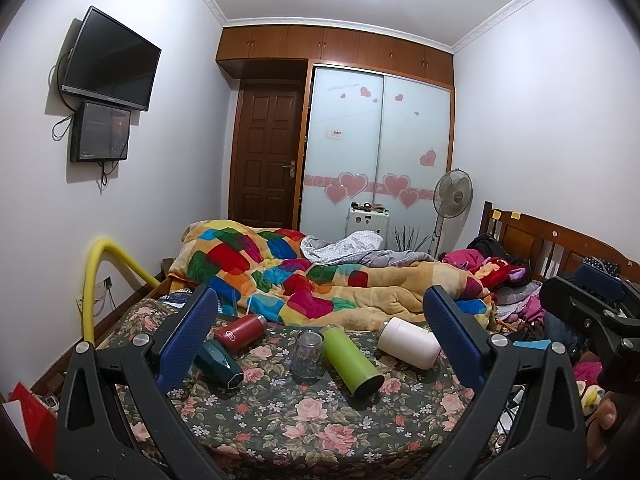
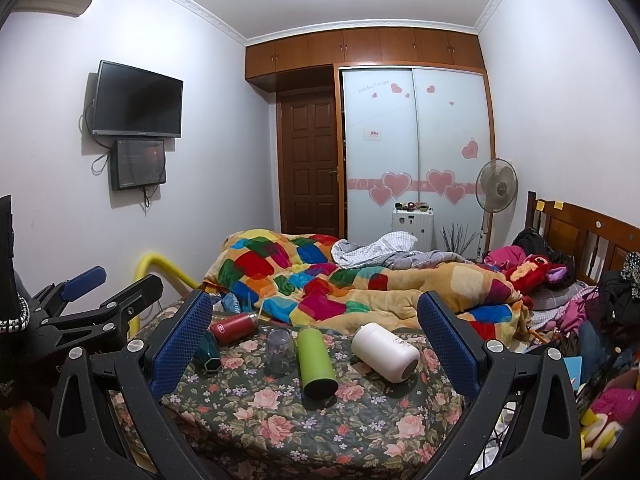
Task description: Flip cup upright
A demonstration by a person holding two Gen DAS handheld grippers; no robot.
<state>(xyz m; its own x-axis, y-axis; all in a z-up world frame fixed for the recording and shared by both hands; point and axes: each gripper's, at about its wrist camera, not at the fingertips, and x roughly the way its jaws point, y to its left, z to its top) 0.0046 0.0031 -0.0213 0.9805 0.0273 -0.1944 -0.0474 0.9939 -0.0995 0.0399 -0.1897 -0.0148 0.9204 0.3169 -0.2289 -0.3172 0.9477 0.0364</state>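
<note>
Several cups are on the floral bedsheet (image 1: 304,412). A clear glass cup (image 1: 307,354) (image 2: 279,351) stands mouth down. A green bottle (image 1: 352,361) (image 2: 315,362), a white bottle (image 1: 409,342) (image 2: 385,352), a red bottle (image 1: 240,332) (image 2: 233,327) and a dark teal cup (image 1: 220,364) (image 2: 208,354) lie on their sides. My left gripper (image 1: 320,340) is open and empty, held back from the cups. My right gripper (image 2: 316,340) is open and empty too. The left gripper also shows at the left of the right wrist view (image 2: 112,284).
A colourful patchwork quilt (image 1: 304,280) is heaped behind the cups. A yellow padded rail (image 1: 96,276) rises at the bed's left edge. Clothes and toys (image 1: 516,280) pile by the wooden headboard (image 1: 532,236) on the right. A fan (image 1: 454,192) stands by the wardrobe.
</note>
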